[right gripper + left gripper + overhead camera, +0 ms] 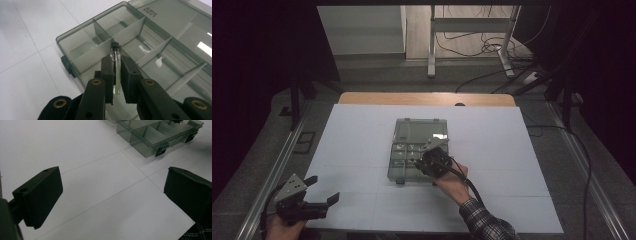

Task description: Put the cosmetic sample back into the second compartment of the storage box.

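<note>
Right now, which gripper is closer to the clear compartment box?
Right. The right gripper hangs over the compartment box, holding a small vial; the left gripper sits apart near the table's front-left corner.

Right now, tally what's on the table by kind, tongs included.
Clear compartment box, lid open: 1
Small glass vial with black cap, clamped in the right tongs over the box: 1
Tongs: 2, the left tongs open and holding nothing, at the table's near left corner
Total: 4

Dim lab or workshop bay: white-topped table [362,150], desk frame [472,30] at 12 o'clock, loose floor cables [482,47].
</note>
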Tool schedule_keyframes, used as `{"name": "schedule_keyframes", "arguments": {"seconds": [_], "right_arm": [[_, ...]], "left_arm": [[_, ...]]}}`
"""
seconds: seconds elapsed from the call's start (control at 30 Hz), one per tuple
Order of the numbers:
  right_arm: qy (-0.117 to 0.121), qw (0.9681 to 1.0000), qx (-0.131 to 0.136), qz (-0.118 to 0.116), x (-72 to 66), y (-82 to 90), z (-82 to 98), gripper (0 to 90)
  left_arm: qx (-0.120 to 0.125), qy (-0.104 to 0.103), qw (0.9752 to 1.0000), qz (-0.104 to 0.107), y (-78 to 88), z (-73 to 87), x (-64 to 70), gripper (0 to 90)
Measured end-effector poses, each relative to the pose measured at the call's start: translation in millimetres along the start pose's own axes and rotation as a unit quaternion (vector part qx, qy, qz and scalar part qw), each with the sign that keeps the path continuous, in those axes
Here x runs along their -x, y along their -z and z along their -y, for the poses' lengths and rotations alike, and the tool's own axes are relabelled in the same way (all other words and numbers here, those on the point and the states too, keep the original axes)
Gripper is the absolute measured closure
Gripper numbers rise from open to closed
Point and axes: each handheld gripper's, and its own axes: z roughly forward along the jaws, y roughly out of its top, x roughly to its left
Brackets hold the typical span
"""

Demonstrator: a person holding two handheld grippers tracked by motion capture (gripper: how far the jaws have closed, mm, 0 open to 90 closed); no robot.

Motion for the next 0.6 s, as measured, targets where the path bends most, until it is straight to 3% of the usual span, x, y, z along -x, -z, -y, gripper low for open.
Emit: {"name": "schedule_keyframes", "arguments": {"seconds": [0.6], "right_arm": [[-0.009,0.9998,0.006,0.014,14.5,-18.7,-19.0,81.0]], "left_arm": [[-0.001,-0.001,1.0000,0.000,-0.3,-0.1,-0.2,2.6]]}}
